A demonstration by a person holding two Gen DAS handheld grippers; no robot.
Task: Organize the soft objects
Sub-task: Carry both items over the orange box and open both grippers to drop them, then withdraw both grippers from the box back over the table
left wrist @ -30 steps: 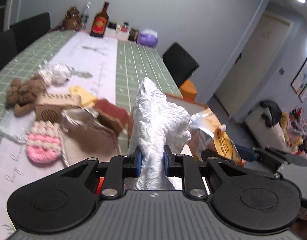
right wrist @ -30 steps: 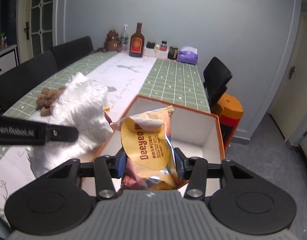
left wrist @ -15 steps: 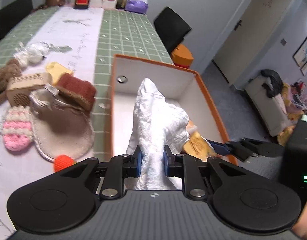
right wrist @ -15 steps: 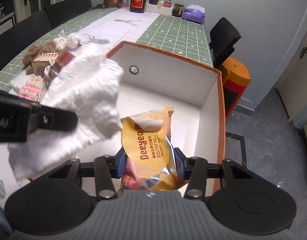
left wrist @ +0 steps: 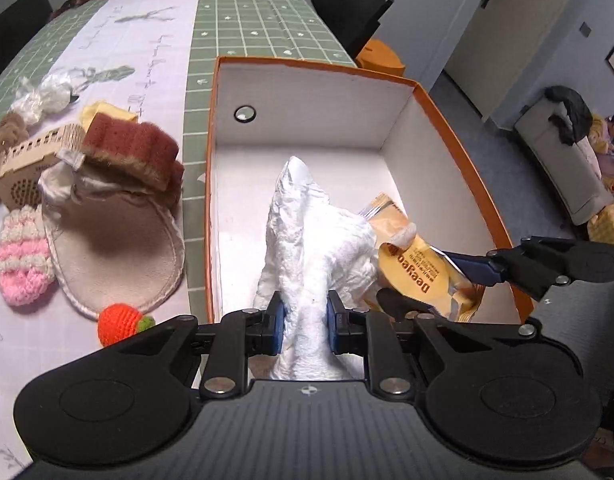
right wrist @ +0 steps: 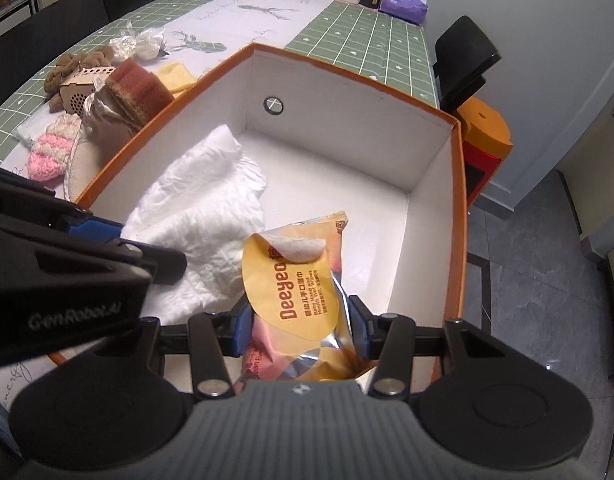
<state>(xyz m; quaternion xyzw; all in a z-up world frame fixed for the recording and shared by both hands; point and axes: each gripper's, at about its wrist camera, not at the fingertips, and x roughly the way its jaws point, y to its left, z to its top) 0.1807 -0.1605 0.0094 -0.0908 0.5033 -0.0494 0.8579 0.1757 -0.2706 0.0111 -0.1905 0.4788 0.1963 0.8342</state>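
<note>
Left gripper (left wrist: pixel 305 318) black with blue pads, 2 round discs, silver screws, ribbed grey housing, right gripper (right wrist: pixel 297 330) matching, white "GenRobot.AI" lettering on the left gripper's side

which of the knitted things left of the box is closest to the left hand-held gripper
The small orange crocheted ball with a green tuft, lying just beside the left hand-held gripper; the pink-and-white knitted mitten lies farther left.
</note>
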